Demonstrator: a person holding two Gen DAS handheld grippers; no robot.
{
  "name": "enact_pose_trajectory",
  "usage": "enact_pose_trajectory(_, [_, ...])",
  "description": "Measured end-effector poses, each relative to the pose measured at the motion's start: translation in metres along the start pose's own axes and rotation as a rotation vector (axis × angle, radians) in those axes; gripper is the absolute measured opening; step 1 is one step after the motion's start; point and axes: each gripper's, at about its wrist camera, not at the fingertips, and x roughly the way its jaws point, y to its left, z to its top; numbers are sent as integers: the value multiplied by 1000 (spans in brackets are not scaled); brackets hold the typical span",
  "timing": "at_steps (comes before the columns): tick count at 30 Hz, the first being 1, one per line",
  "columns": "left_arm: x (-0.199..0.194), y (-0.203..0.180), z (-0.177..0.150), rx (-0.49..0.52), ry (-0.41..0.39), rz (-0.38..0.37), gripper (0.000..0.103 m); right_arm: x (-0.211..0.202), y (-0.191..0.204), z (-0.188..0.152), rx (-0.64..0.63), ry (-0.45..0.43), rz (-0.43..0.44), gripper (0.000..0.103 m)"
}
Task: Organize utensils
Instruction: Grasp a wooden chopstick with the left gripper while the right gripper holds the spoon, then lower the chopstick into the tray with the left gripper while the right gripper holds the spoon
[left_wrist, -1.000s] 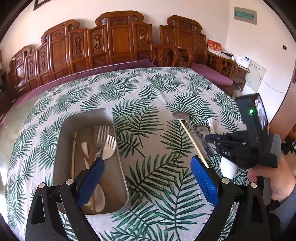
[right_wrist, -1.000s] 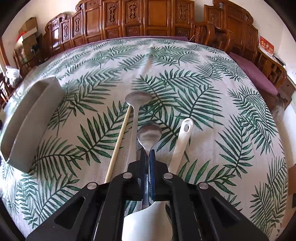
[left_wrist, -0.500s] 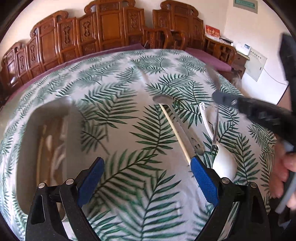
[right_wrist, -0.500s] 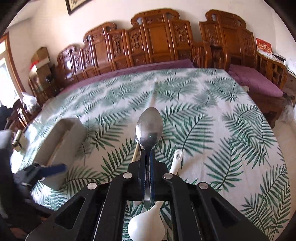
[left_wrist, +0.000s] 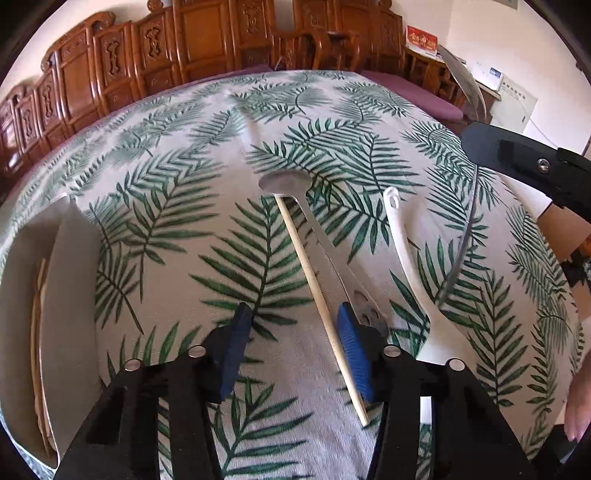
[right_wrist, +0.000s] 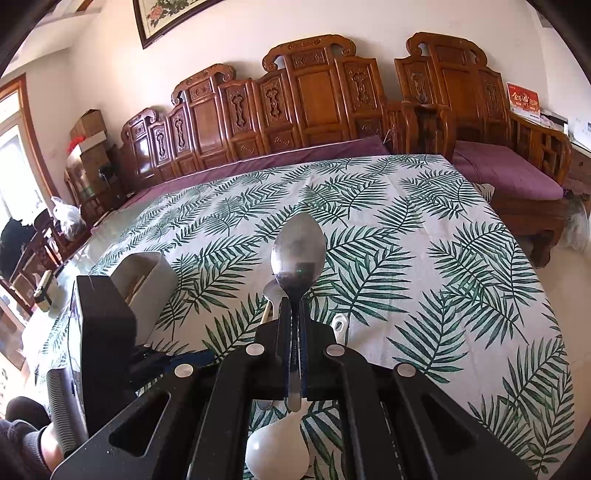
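My right gripper (right_wrist: 293, 321) is shut on the handle of a steel spoon (right_wrist: 297, 254) and holds it lifted above the table; the spoon also shows edge-on in the left wrist view (left_wrist: 466, 225). My left gripper (left_wrist: 291, 325) is open and low over the table, its jaws around a wooden chopstick (left_wrist: 314, 284). A long steel ladle (left_wrist: 286, 182) and a white ceramic spoon (left_wrist: 402, 243) lie beside the chopstick. The grey utensil tray (left_wrist: 62, 295) sits at the left and holds wooden utensils.
The table wears a palm-leaf cloth (right_wrist: 424, 258). Carved wooden benches (right_wrist: 314, 99) with purple cushions stand behind it. The person's hand (left_wrist: 576, 410) is at the right edge. The tray also shows in the right wrist view (right_wrist: 147, 273).
My right gripper has lifted the steel spoon off the table. My left gripper has moved right from the tray to the chopstick and its jaws have narrowed.
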Motion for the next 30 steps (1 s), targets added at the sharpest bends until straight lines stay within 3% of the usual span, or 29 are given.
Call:
enact_pose_trajectory(2, [1,-2,2,14,2,12,39,0,-1,0,2,0,4,5])
enact_pose_trajectory(4, [0,-2,0,24,-4,23,17,-1,-1,0,-1,-2,4,5])
enact_pose_trajectory(6, [-1,3,-1,13,4,24,6,-1,1,-1,-3,1,6,5])
enact_pose_trajectory(14, [-13,32,-10,-18,24,43,4,1,13,-3,-29,7,18,5])
enact_pose_trajectory(30, [-83,72,-13,-57,-91,27,4,-3,48,-9,-106,7,55,5])
